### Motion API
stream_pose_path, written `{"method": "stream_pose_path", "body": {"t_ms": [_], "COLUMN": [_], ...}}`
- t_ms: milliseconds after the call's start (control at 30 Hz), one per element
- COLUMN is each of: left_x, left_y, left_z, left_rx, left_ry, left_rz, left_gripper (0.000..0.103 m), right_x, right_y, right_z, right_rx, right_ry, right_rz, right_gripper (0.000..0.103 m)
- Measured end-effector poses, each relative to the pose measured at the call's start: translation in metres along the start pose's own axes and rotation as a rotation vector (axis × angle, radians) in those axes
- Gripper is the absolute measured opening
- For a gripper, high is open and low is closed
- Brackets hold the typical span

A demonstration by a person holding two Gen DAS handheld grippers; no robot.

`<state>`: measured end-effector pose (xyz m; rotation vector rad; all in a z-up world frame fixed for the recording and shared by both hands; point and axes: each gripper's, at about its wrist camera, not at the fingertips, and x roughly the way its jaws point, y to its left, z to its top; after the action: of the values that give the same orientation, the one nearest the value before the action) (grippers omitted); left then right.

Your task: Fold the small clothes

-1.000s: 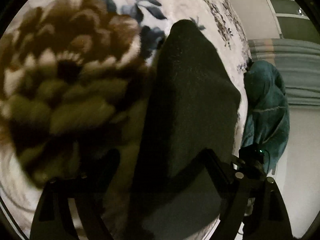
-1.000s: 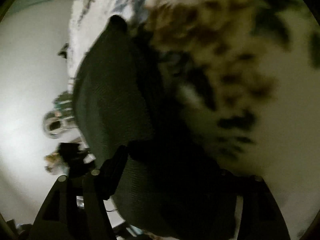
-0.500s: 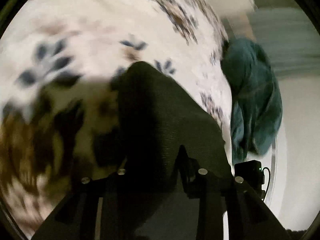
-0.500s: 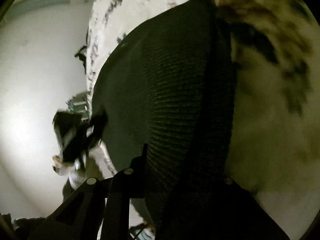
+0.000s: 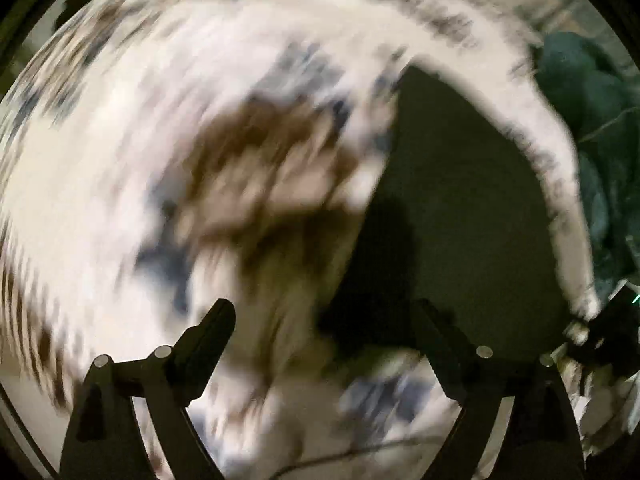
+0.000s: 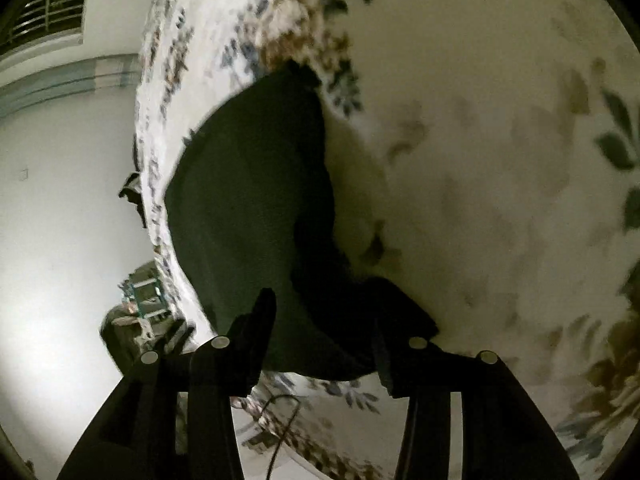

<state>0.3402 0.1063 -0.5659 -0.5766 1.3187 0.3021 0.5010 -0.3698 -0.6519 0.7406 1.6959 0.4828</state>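
A dark folded garment lies flat on a floral bedspread printed with brown blossoms and blue leaves, near the bed's edge. The left tool is opening wide above the bedspread with nothing between its fingers. The right tool is also opening, its fingers over the garment's near edge without gripping it. A teal cloth hangs past the bed. Beyond it are pale walls and a barred window.

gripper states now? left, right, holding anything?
Left tool: opening, wide, nothing held; dark garment lies beyond it.
Right tool: opening, pads off the garment.
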Motion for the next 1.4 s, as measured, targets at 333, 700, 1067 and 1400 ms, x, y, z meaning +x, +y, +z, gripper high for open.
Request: {"method": "stream_pose_path", "body": {"t_ms": [333,700,1067,1400], "left_x": [0.083,0.098,0.000,0.045], "left_y": [0.037,0.040,0.012,-0.032], "left_z": [-0.053,-0.027,-0.001,0.069], "left_rx": [-0.108,-0.124,-0.070,0.042], "left_ry": [0.171,0.271,-0.084,-0.071], "left_rz": [0.090,0.106,-0.039,-0.248], "left_gripper": [0.103,0.103,0.103,0.103], "right_x": [-0.010,-0.005,0.019,0.089], "right_y": [0.012,-0.033,-0.038,-0.020], "right_z": [-0.035,-0.069,-0.069,-0.063], "right_rx": [0.032,0.265,0.162,0.115], "right_ry": [-0.113,-0.120,-0.276,-0.094], "right_rz": [-0.118,0.037,0.132,0.244], "right_gripper": [0.008,0.064,0.021,0.090]}}
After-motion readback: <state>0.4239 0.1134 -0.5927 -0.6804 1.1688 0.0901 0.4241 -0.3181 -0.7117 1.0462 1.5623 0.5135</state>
